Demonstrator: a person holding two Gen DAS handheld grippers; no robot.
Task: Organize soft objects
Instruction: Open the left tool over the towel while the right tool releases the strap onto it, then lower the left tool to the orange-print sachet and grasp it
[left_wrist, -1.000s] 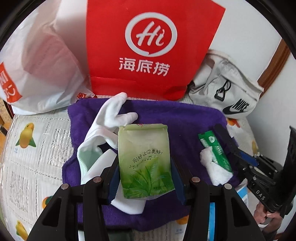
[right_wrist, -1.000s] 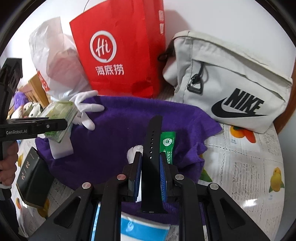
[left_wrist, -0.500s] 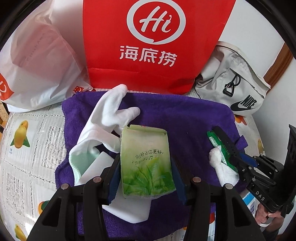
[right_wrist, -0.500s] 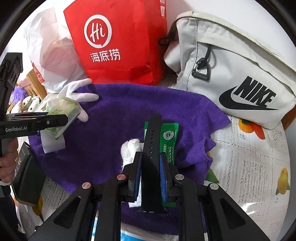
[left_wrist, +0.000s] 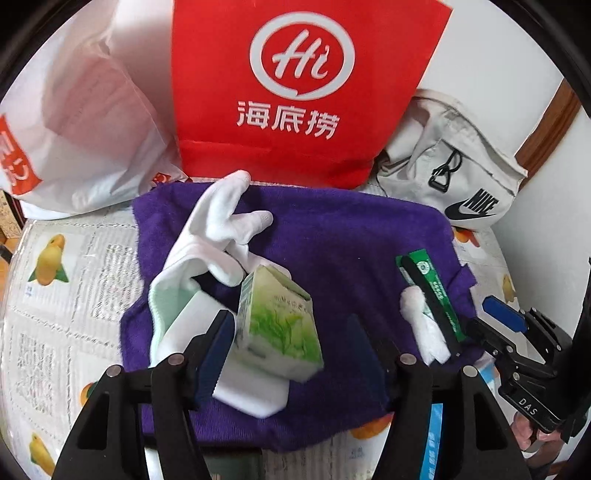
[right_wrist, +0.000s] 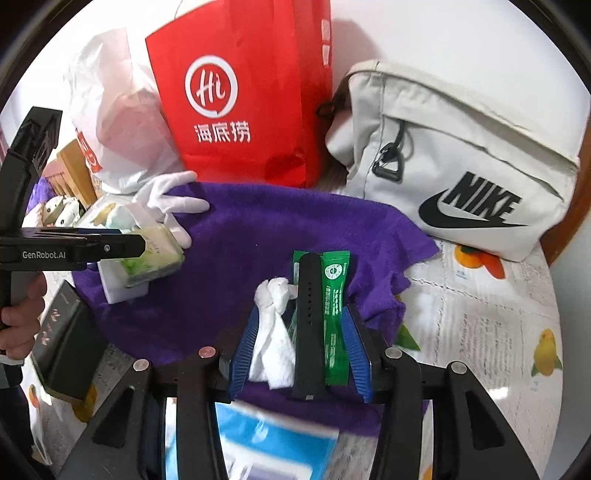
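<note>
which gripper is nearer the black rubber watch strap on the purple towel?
Right. The right gripper straddles the black rubber watch strap, jaws just opened, pads clear of it. The left gripper sits across the purple towel by the green tissue pack.

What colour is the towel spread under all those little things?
Deep purple. The towel shows best in the right wrist view, spread across the printed tablecloth.

A red paper bag (left_wrist: 295, 92) stands between a white plastic bag (left_wrist: 85, 122) and a grey Nike pouch (right_wrist: 461, 166).

Both the left gripper (left_wrist: 286, 347) and right gripper (right_wrist: 301, 354) have just opened, angled downward.
</note>
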